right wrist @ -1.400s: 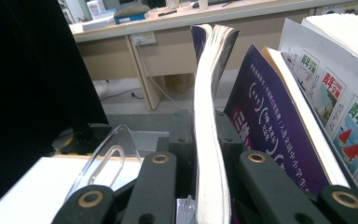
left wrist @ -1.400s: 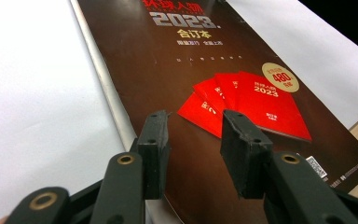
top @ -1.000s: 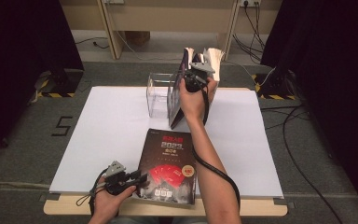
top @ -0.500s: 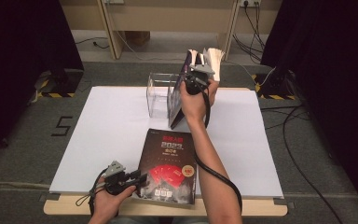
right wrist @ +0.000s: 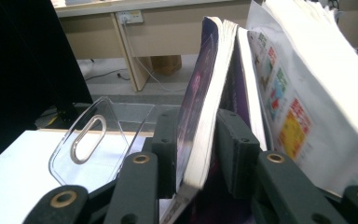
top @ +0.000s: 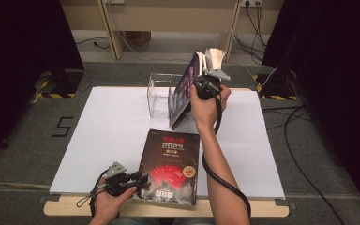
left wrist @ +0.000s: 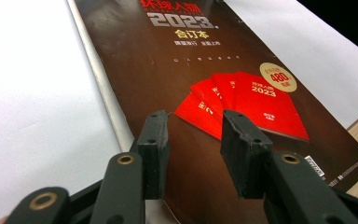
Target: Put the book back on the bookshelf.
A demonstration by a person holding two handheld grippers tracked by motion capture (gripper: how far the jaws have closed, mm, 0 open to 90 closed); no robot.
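1. Standing a book (top: pixel 183 91) upright beside the clear rack (top: pixel 158 93) at the table's (top: pixel 103 122) far side is the step in hand; the right gripper (right wrist: pixel 196 140) has just been opening, fingers (right wrist: pixel 235 149) either side of the cover, grip seemingly slack.
2. Next: back off without tipping it.
3. Glossy purple cover, thick cream page block; more floppy magazines (right wrist: pixel 307 70) lean behind.
4. Rack: transparent plastic, slotted divider.
5. Left gripper (left wrist: pixel 193 140), fingers spread and empty, hovers over a flat dark catalogue (top: pixel 171 166) near the front edge.
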